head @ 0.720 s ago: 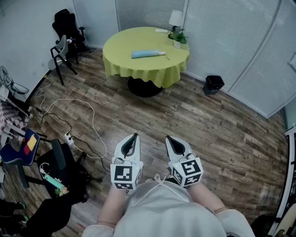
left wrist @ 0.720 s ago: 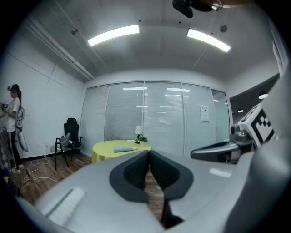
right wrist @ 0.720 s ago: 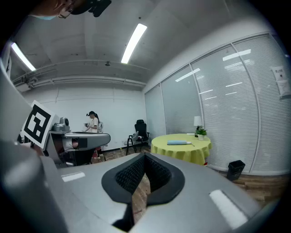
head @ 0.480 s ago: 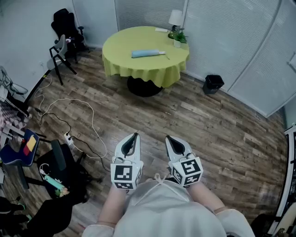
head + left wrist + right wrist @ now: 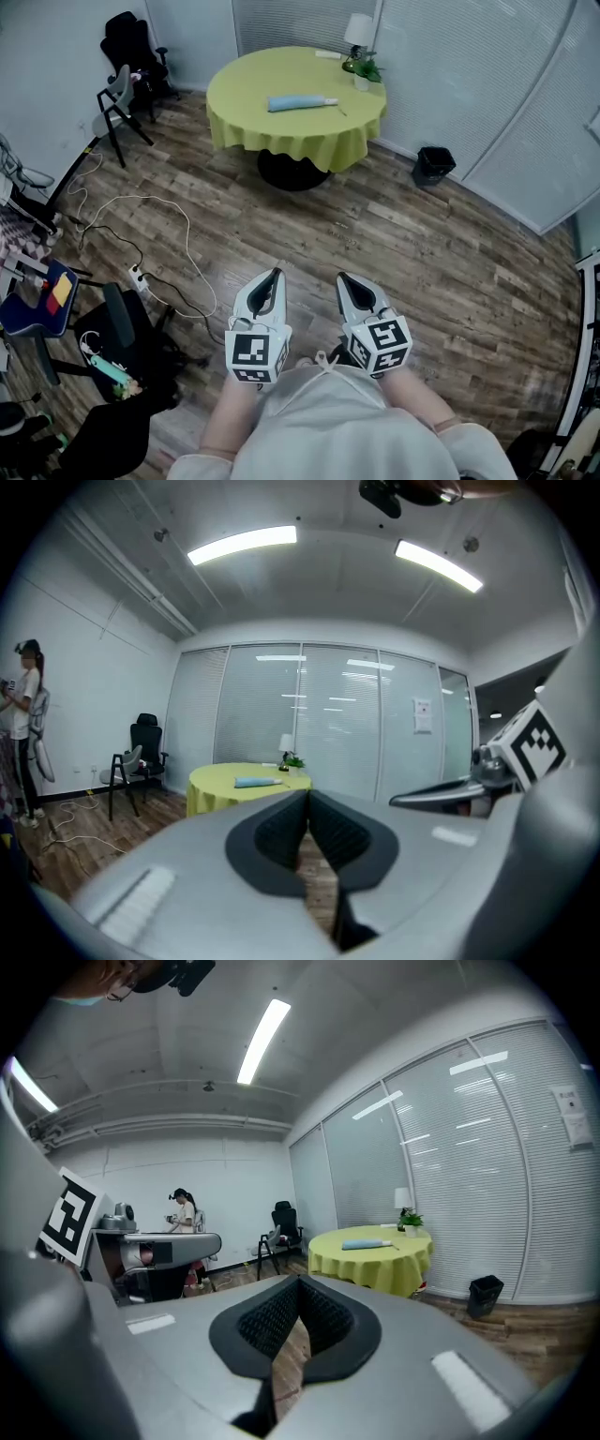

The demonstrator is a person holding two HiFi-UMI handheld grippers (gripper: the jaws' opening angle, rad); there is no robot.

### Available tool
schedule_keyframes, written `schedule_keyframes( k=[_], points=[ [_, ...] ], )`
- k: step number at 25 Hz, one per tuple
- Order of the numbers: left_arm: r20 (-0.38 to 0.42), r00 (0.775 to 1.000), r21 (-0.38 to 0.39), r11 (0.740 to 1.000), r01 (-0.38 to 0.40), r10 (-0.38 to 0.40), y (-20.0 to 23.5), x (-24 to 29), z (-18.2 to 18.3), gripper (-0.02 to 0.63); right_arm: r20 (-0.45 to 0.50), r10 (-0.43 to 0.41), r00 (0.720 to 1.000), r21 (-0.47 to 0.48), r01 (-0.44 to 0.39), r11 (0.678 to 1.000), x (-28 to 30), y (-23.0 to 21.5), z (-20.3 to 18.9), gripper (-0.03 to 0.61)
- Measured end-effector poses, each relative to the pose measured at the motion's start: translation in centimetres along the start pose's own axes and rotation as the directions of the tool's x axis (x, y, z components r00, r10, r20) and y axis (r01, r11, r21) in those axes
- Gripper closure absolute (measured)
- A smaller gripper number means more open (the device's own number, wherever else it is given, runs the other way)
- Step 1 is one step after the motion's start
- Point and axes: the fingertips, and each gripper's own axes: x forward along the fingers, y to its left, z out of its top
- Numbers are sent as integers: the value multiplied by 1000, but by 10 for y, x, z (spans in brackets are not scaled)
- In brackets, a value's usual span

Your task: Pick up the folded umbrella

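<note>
The pickup has not begun: the folded umbrella [image 5: 302, 102] lies on the round table [image 5: 242, 89], upper centre, well apart from the left gripper [image 5: 273, 279] and right gripper [image 5: 344, 283], both at lower centre, jaws pressed together, empty.

Folded umbrella [image 5: 300, 103], light blue, lying flat near centre of the round yellow-green table [image 5: 244, 117].

Lamp [image 5: 356, 36] & potted plant [image 5: 364, 73] stood at table's [image 5: 281, 131] far-right edge; black bin [image 5: 433, 169] on floor nr wall; chair [image 5: 120, 101] left of table.
</note>
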Motion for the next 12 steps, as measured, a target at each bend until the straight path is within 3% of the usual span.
schedule_keyframes(
  k=[12],
  points=[
    [-62,995,-70,994,-82,78,36,60,-29,607,-70,42,997,20,-41,999,63,-43,-19,578]
  ],
)
